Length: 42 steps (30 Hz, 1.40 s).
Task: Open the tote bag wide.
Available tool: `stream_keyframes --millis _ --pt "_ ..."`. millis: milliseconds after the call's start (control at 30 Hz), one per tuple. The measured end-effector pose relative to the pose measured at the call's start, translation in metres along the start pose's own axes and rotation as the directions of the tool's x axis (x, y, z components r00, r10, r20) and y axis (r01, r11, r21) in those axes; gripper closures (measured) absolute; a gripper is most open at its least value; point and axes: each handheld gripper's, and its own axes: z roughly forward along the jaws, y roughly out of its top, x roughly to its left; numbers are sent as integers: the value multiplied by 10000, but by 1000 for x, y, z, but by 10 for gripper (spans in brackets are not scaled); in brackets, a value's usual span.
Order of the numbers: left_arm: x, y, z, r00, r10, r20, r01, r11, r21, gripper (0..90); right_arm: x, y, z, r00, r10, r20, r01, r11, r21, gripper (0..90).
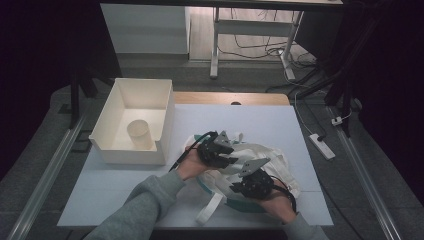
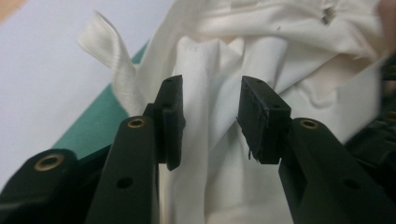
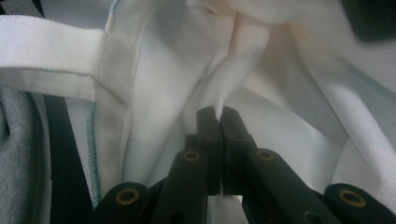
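A crumpled white cloth bag [image 1: 260, 155] with teal trim and white straps lies on the white table [image 1: 125, 195], near its front edge. My left gripper [image 1: 226, 150] sits on the bag's left part. In the left gripper view it stands open [image 2: 211, 119], its jaws apart on either side of a fold of the white cloth [image 2: 205, 74]. My right gripper [image 1: 248, 181] rests on the bag's front right. In the right gripper view it is shut [image 3: 219, 116] on a pinched ridge of the bag's cloth [image 3: 233, 65]. A white strap [image 3: 51, 56] runs across at the upper left.
An open white box [image 1: 107, 150] stands at the table's left with a pale cup [image 1: 139, 134] upright inside it. A loose strap [image 1: 210, 207] hangs toward the front edge. Beyond the table's far edge are desk legs and cables on the floor, with a power strip [image 1: 322, 146] at the right.
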Motion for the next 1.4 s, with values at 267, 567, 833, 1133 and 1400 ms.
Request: stream_keyframes --millis 267,567,833,1133,1400 --pt "8 -5 13 9988 249 -413 -221 9975 668 787 2 2 2 9996 -186 189 184 9998 80 886" --pt "25 -11 -18 9871 -444 -1535 391 9985 -371 890 11 11 -5 9921 -1040 695 1055 9943 -178 886" --pt "41 -26 -43 9728 -1333 -1896 1212 9898 -744 891 7 16 -13 9934 -1053 453 1062 9942 -178 887" --pt "43 -29 -41 9672 -1438 -2096 1329 9890 -654 891 2 1 -2 9985 -501 220 486 9967 648 887" --pt "50 -33 -37 9651 -1754 -1944 1655 9840 -665 891 13 -2 12 9941 -1032 343 976 9855 1386 887"
